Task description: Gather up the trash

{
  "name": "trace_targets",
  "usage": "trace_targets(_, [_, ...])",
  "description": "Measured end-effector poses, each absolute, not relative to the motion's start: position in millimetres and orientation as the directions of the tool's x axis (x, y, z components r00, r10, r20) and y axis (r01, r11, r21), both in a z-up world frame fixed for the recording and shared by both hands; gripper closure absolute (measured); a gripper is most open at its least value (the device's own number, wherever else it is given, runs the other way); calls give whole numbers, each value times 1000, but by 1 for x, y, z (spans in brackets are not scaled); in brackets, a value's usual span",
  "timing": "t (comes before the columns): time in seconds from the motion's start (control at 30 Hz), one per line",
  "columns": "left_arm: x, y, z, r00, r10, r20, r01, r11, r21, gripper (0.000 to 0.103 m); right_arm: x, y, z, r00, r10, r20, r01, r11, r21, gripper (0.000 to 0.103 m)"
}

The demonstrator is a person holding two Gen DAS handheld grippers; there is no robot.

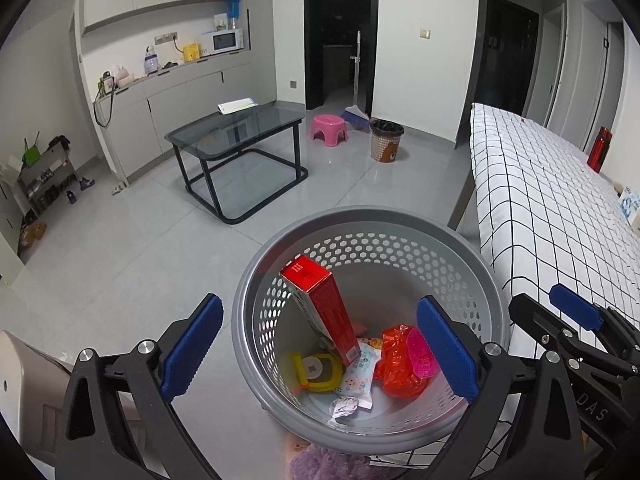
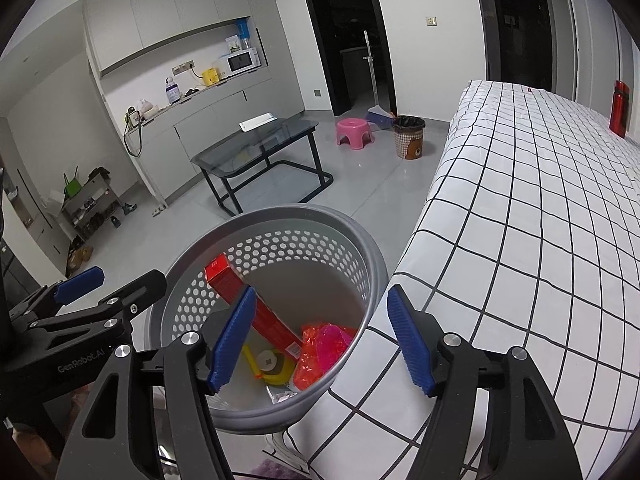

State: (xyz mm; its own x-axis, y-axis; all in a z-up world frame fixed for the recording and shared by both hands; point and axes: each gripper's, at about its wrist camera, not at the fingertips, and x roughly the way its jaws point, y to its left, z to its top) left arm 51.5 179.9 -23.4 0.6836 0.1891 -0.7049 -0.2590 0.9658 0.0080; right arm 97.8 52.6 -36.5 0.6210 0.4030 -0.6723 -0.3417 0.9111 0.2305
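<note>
A grey perforated basket [image 1: 372, 216] stands on the floor beside the bed. It holds a red box [image 1: 324, 300] leaning upright, an orange-red plastic bag [image 1: 396, 360], a pink item [image 1: 422, 354], a yellow round thing [image 1: 316, 368], a wipes packet [image 1: 360, 372] and crumpled paper [image 1: 343, 406]. My left gripper [image 1: 320, 348] hovers over the basket, open wide and holding nothing. My right gripper [image 2: 322, 344] is open over the rim of the basket [image 2: 280, 212] at the bed edge, also holding nothing. The red box [image 2: 264, 312] and the bag [image 2: 316, 356] show below it.
A bed with a black-checked white sheet [image 1: 540, 208] runs along the right, with a red bottle [image 1: 599, 148] beyond it. Across the grey floor stand a glass table [image 1: 236, 132], a pink stool [image 1: 328, 126], a small lined bin [image 1: 386, 140] and a broom. A shoe rack [image 1: 44, 180] is at the left.
</note>
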Motion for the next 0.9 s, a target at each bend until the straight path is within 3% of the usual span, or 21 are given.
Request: trace_targets(0.9, [55,172,-29,660,221,-718,-263,963,55,6,100,48,-41,612,405,-679,-331,911,244,36])
